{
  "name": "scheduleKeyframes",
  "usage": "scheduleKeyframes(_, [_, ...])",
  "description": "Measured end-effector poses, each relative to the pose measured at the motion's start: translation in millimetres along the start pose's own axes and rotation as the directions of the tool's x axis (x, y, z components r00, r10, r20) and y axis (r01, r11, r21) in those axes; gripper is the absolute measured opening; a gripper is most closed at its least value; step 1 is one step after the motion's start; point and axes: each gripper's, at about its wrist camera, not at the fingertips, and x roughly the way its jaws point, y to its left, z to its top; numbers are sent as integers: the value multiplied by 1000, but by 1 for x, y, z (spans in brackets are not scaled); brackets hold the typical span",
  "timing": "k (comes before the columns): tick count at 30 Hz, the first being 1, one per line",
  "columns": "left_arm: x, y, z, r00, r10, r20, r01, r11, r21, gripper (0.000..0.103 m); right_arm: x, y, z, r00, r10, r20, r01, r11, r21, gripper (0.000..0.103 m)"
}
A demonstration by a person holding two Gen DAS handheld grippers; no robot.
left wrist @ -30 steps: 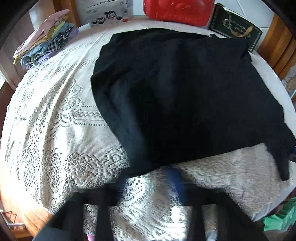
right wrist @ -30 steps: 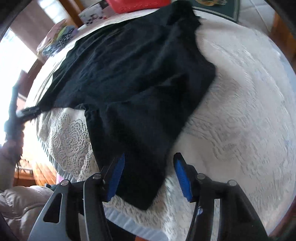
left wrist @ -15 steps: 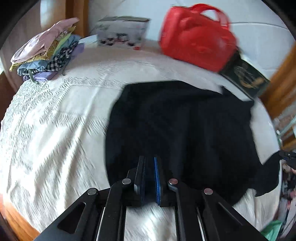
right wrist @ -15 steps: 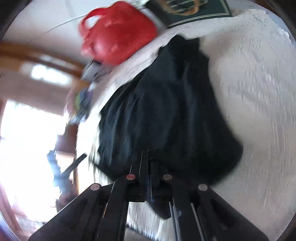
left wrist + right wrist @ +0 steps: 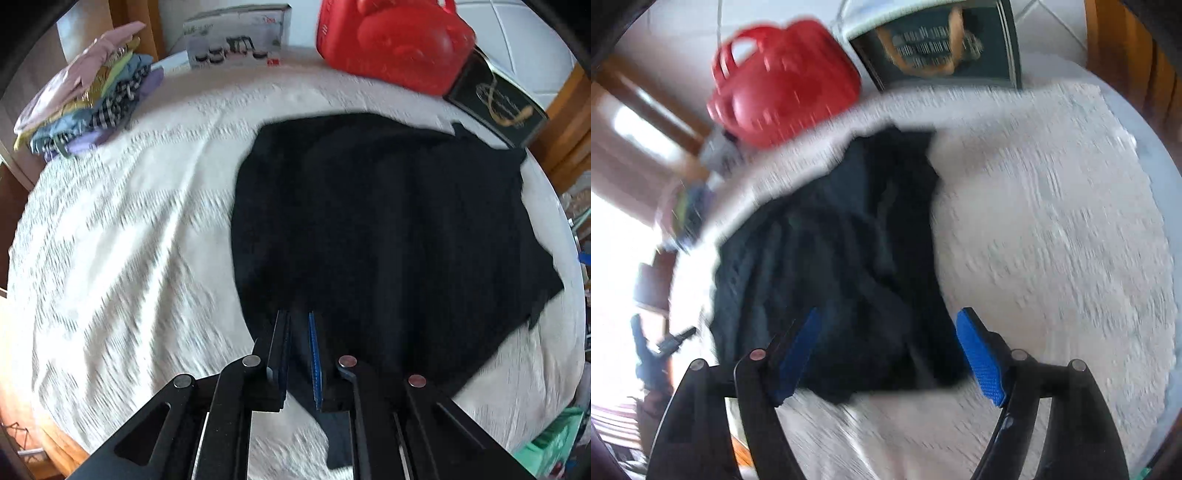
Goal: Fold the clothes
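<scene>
A black garment lies folded over on the lace tablecloth, at the right half of the table. My left gripper is nearly shut, pinching the garment's near edge between its fingers. In the right wrist view the black garment lies bunched in front of my right gripper, whose blue-padded fingers stand wide apart with nothing between them, just above the cloth's near edge. The view is motion-blurred.
A stack of folded clothes sits at the table's far left. A printed box, a red bag and a dark boxed item stand along the far edge. The table's rim curves close at right.
Both grippers closed on the garment's near edge and carried it forward over itself. The right gripper has since opened and let go. The left stays pinched on the cloth.
</scene>
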Motion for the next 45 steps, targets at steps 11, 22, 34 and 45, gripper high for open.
scheduleKeyframes(11, [15,-65,-67,1000,-6,-22,8,994,106,11,31,31,-48,993,48,-108,-62,989,-134,56])
scheduleKeyframes(22, [25,-62,-66,999,-3,-52,7,997,76,11,90,52,-54,957,67,-283,-98,990,-98,5])
scheduleKeyframes(34, [-22,-16,-21,999,-36,-2,36,999,26,11,16,56,46,984,109,141,-111,994,9,58])
scheduleKeyframes(45, [1,-36,-9,994,-96,-56,101,991,93,11,39,0,-21,995,-89,-41,87,995,-55,58])
